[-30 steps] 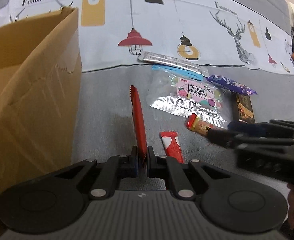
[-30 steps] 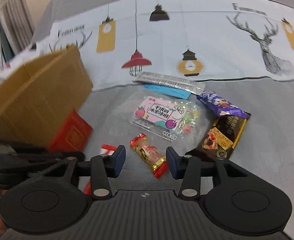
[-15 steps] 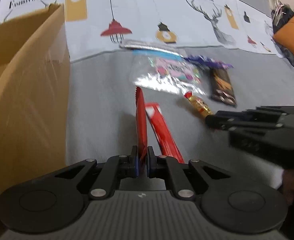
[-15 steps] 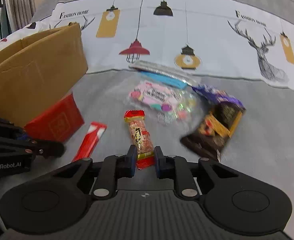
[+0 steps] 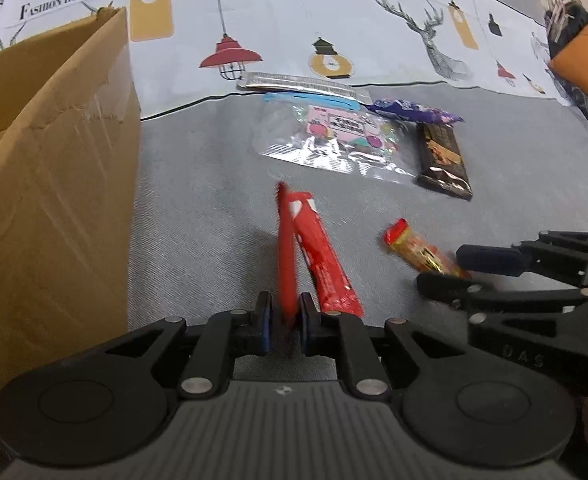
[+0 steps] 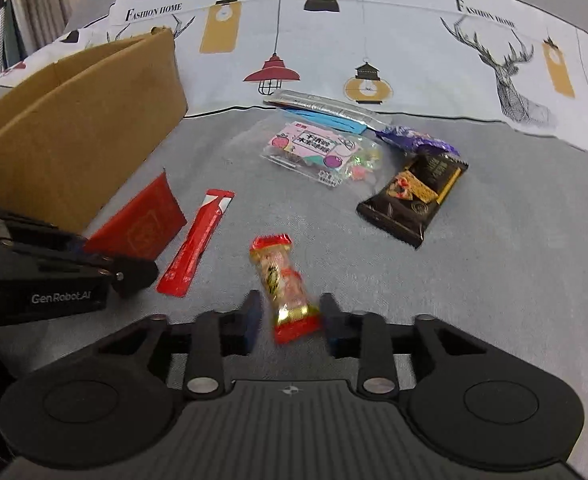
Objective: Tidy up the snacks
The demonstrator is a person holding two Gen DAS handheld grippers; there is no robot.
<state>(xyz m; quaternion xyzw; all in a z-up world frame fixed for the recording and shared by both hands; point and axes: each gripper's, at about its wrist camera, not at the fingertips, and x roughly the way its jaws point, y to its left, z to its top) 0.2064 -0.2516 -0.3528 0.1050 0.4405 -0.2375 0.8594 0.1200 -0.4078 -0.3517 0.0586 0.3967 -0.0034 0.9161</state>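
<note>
Left gripper [image 5: 283, 322]: jaws just opening, flat red packet [image 5: 286, 252] loose between them, right of cardboard box [image 5: 54, 184]. Right gripper [image 6: 290, 320]: jaws just opening, apart around red-gold candy [image 6: 284, 284] on grey cloth [image 6: 494, 260].

— How many snacks are showing on the grey bedspread?

— Seven wrapped items, I'm counting: two red ones, a flat red square packet [image 6: 138, 222] and a long red stick sachet [image 6: 196, 242]; one red-and-gold candy wrapper [image 6: 284, 284]; one clear zip bag of sweets [image 6: 322, 152]; one dark chocolate bar [image 6: 414, 196]; one purple wrapper [image 6: 416, 140]; one silver strip [image 6: 326, 106], though it may be hiding another.

— And boxes?

— One brown cardboard box [image 6: 74, 136].
</note>
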